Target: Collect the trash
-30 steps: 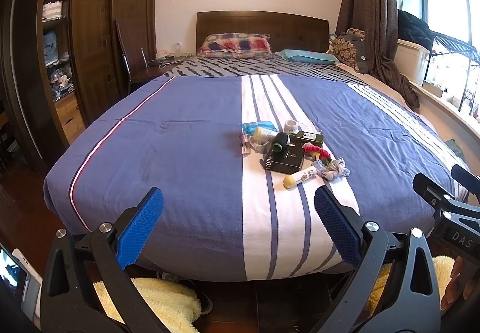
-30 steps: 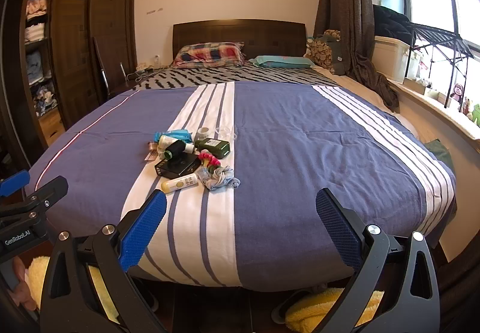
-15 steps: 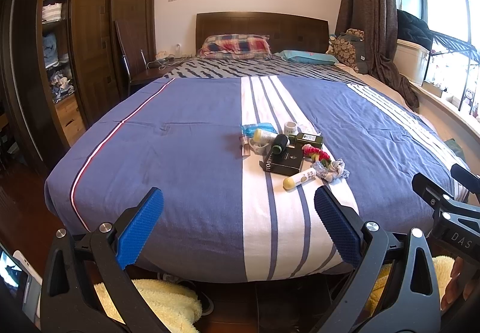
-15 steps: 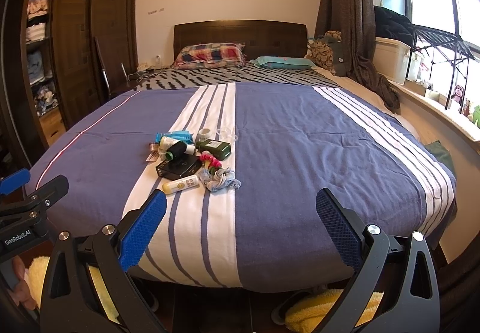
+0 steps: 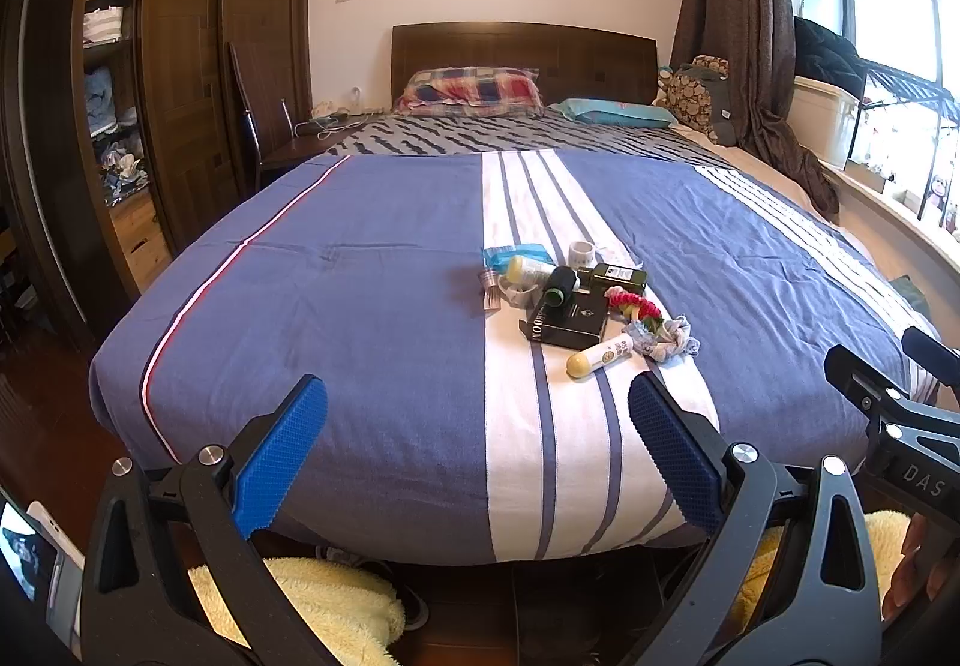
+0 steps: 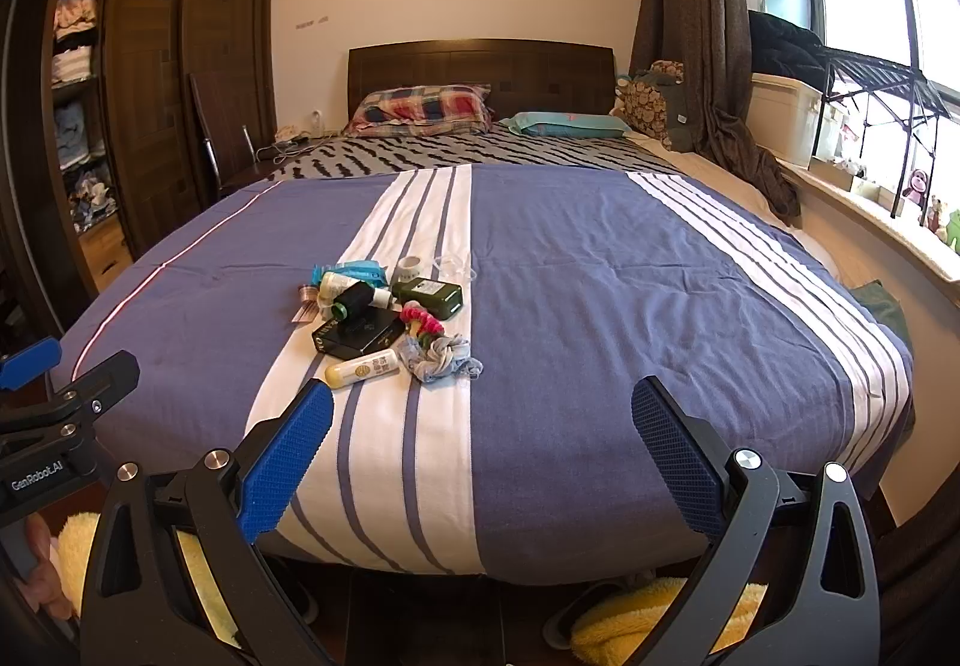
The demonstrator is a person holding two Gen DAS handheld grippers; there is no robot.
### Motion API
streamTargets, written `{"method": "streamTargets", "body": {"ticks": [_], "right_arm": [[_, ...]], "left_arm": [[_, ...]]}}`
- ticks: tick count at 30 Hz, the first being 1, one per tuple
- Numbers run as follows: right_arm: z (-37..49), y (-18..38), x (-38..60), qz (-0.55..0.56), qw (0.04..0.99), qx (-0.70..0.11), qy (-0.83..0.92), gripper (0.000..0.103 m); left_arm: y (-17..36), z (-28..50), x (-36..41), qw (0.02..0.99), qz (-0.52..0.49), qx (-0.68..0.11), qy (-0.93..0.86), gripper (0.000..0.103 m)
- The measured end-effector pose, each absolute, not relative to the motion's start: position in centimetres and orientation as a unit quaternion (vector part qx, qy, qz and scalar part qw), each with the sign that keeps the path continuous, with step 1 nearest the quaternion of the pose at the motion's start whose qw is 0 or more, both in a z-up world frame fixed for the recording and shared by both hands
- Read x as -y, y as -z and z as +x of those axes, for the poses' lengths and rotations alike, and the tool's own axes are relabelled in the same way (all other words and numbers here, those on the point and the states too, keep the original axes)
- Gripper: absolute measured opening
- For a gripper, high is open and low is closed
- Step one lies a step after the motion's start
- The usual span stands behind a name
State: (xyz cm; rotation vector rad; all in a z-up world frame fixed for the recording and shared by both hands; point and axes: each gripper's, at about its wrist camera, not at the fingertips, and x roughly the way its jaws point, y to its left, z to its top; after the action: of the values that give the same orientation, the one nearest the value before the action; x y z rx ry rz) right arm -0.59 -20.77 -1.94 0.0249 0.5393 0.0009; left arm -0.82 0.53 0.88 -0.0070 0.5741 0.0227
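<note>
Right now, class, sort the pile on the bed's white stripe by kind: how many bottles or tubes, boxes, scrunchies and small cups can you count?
Bottles or tubes: 4 (cream tube, black bottle, green bottle, pale bottle)
Boxes: 1 (black box)
Scrunchies: 2 (pink scrunchie, blue scrunchie)
Cups: 1 (white cup)
Total: 8

A small heap of trash sits on the white-striped band of a blue bedspread (image 5: 372, 318). A black box (image 5: 567, 323) lies flat at its middle. A dark spool (image 5: 558, 285) rests against the box's far edge. A cream tube (image 5: 600, 357) lies on its side nearest the foot. A green bottle (image 6: 435, 297) lies on its side beside a pink scrunchie (image 6: 423, 323) and crumpled blue-grey cloth (image 6: 447, 357). A white cup (image 5: 580, 253) stands upright at the back.
</note>
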Motion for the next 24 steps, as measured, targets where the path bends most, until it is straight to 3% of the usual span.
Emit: {"method": "streamTargets", "body": {"ticks": [24], "right_arm": [[2.3,6.3,21.6,0.023,0.949,-0.314,-0.006,0.1]], "left_arm": [[3.5,1.9,-1.3,0.946,-0.003,-0.325,-0.009,0.095]]}}
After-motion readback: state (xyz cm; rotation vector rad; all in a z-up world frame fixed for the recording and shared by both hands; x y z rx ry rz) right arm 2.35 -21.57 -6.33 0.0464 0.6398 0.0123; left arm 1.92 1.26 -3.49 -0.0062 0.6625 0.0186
